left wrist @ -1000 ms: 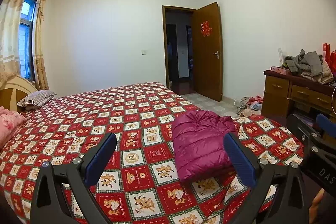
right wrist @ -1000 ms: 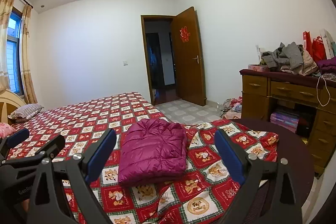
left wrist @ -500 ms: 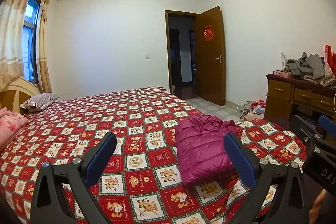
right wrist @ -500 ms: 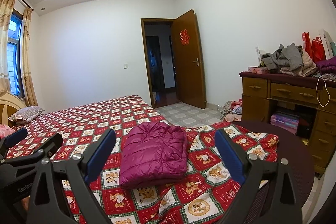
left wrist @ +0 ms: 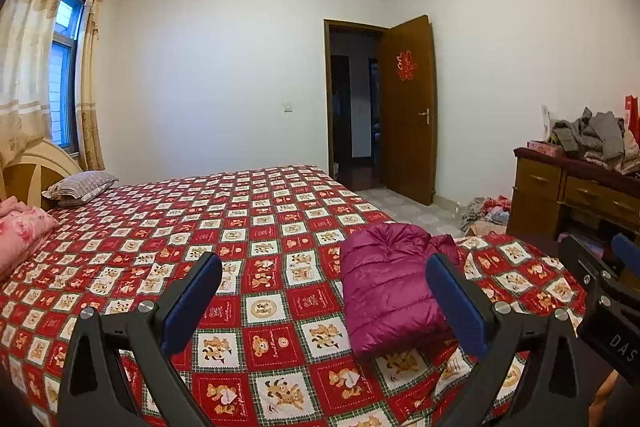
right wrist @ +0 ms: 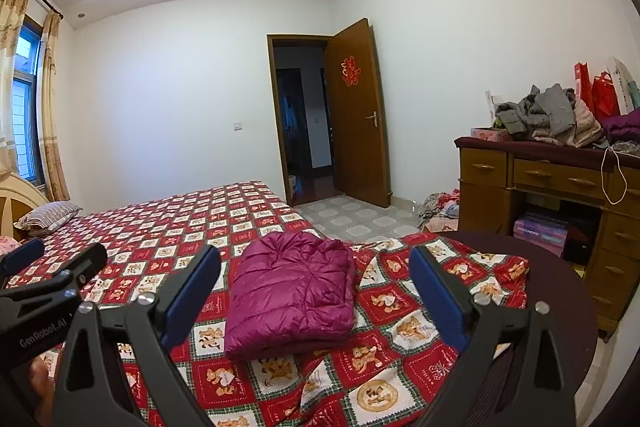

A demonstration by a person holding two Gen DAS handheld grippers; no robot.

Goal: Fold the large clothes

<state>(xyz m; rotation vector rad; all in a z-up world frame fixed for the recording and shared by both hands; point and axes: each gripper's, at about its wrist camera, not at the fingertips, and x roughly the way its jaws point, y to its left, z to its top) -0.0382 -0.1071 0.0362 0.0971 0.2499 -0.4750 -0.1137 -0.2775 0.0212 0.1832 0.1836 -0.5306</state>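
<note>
Both fingers of the left gripper point(left wrist: 324, 301) are seen in the left wrist view, spread wide apart with nothing held between them. One folded purple jacket point(left wrist: 390, 283) is laid on the bed point(left wrist: 160, 239), near its foot and toward the right side, and is partly covered by the right finger. The jacket's long axis is run from the near edge of the bed toward the far wall, with the rounded collar end pointed away toward the door point(left wrist: 408, 107). Two pillows are counted at the head of the bed: one striped pillow point(left wrist: 80, 187) and one pink pillow point(left wrist: 22, 231). One wooden dresser point(left wrist: 568, 195) is seen at the right, with a heap of clothes point(left wrist: 596, 141) piled on top. Part of the right gripper point(left wrist: 604, 291) is caught at the right edge.

In the right wrist view, the right gripper point(right wrist: 314, 301) is likewise shown with its two fingers held wide and empty. The single jacket point(right wrist: 292, 289) is framed between them, well beyond the tips and untouched, flat on the patterned bedspread point(right wrist: 160, 227). Its long axis is again directed away from the camera, collar end farthest. The left gripper point(right wrist: 48, 283) is seen at the left edge, its fingers parted. One open door point(right wrist: 356, 115), one dresser point(right wrist: 560, 195) and one clothes heap point(right wrist: 548, 117) are visible.
</note>
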